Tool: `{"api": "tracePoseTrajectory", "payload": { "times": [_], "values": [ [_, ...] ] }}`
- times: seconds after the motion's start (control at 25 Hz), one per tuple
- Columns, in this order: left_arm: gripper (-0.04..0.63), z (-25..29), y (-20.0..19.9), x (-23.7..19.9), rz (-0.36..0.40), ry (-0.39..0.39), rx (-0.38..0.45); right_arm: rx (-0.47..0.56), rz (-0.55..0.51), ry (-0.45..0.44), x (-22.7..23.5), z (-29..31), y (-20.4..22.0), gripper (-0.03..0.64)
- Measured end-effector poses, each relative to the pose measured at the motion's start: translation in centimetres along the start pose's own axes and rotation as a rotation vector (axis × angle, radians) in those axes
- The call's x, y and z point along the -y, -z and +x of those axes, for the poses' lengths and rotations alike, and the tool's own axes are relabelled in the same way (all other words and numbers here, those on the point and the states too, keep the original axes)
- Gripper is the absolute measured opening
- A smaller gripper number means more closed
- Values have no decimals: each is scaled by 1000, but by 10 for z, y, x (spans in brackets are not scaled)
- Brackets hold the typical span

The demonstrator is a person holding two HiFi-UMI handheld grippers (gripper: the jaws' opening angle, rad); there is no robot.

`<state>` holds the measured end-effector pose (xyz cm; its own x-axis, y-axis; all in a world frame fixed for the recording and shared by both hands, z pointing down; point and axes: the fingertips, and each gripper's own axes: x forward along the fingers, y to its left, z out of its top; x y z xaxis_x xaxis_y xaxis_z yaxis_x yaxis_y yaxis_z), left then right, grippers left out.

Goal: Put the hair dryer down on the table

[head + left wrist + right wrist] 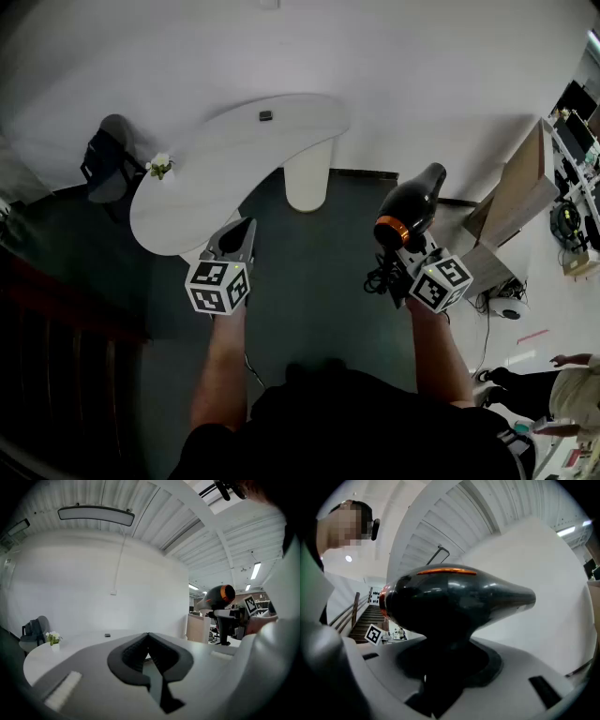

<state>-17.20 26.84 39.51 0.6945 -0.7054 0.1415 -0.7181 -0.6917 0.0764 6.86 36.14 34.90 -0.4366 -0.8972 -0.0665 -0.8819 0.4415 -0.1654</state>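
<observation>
A: Right gripper (403, 248) status?

B: Jaws clamped wide on the handle of the hair dryer (454, 599). The body sits just above the fingers, nozzle pointing away ahead of them, orange ring at the rear end. Handle grip makes sense: it's the only narrow part the jaws can span, and it puts the heavy body over the pads instead of levering sideways.

A: Dryer vs. the table (234, 159)?

B: In the air, well apart from it. Table lies ahead and to the left of the right fingers, dark floor below them. Not set down yet.

A: Cord?

B: Black cord (380, 279) is bunched just behind the right fingers, beside the handle base. Looks gathered so it doesn't drag. Could snag on set-down, my guess.

A: Left gripper (148, 637)?

B: Jaws together, nothing between them. Fingertips point at the table, by its near edge. Probably parked closed to stay out of the way; no job for it that I can see.

A: Anything in the landing zone?

B: Small potted plant (160, 167) off to the left of the left fingertips, small dark object (265, 115) well beyond them. Broad bare patch between. I'd carry the dryer left and forward, lay it on its side there, then open.
</observation>
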Motion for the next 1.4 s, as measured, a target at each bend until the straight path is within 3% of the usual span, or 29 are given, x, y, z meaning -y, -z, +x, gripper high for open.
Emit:
{"api": "tracePoseTrajectory", "payload": {
  "times": [0.36, 0.88, 1.16, 1.4],
  "values": [
    [9, 19, 11, 30, -19, -1, -16, 2, 13, 11, 26, -25, -3, 172],
    [9, 50, -4, 95, 48, 17, -8, 46, 61, 29, 80, -89, -21, 172],
    [9, 76, 7, 83, 1, 32, -16, 33, 92, 45, 103, -72, -13, 172],
    [9, 117, 8, 31, -29, 30, -1, 12, 84, 37, 122, -13, -10, 172]
  ]
}}
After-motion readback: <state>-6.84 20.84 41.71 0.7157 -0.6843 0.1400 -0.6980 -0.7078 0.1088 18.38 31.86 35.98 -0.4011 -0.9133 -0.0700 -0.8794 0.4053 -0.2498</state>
